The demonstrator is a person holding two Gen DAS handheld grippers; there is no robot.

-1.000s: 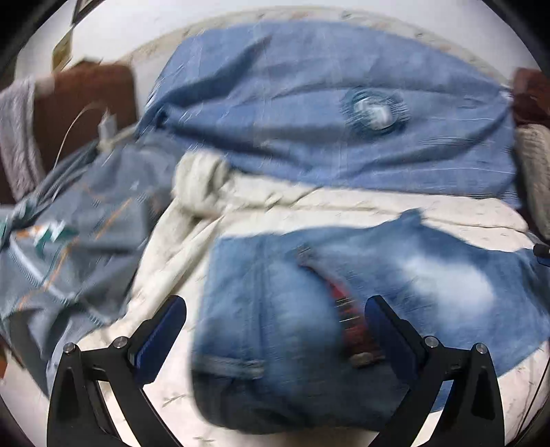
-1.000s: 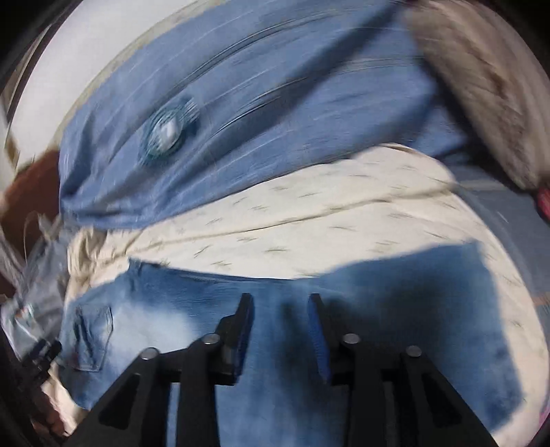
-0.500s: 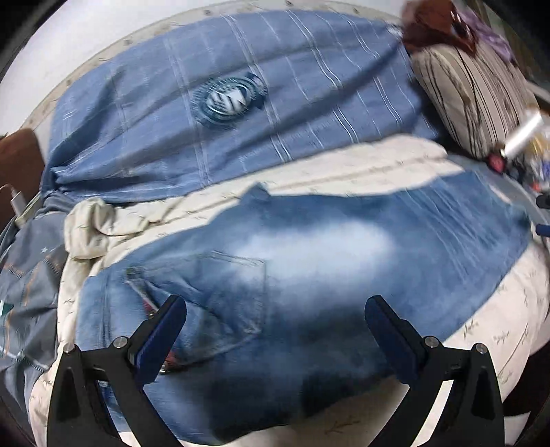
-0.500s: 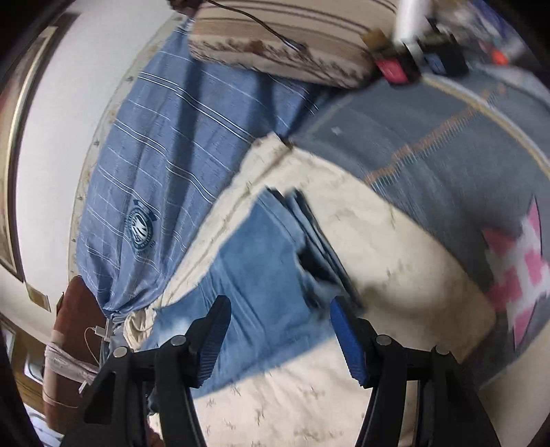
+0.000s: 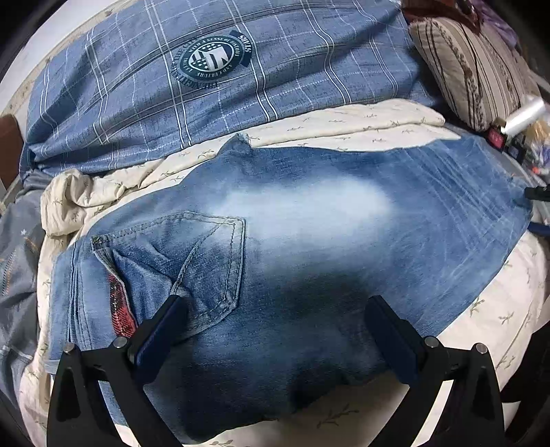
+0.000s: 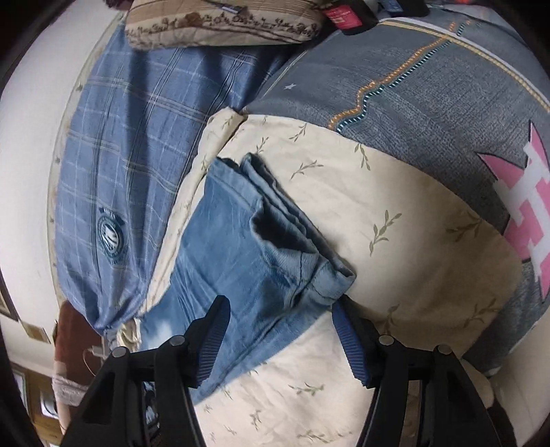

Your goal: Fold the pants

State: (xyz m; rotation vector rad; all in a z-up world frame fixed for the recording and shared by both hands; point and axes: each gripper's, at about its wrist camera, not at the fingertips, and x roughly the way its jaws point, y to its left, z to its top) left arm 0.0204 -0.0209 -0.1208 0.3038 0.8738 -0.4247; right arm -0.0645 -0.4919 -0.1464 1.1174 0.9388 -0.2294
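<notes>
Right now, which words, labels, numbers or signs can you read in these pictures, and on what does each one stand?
"SWISS": on the ribbon of the round crest printed on the blue plaid bedding, seen upside down.
Ring of small letters around that crest: too small to read.
Same crest in the right wrist view: blurred.
Red label beside the striped pillow: too small to read.
The jeans: no readable text.

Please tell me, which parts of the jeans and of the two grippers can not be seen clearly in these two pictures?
- Jeans, left wrist view: the near edge is covered by the open left gripper; layers underneath are hidden.
- Hem end, right wrist view: how many layers are stacked is unclear, shadow fills the folds.
- Right gripper: open; contact with the cloth cannot be told.
- Small items beside the pillow: blurred.
</notes>
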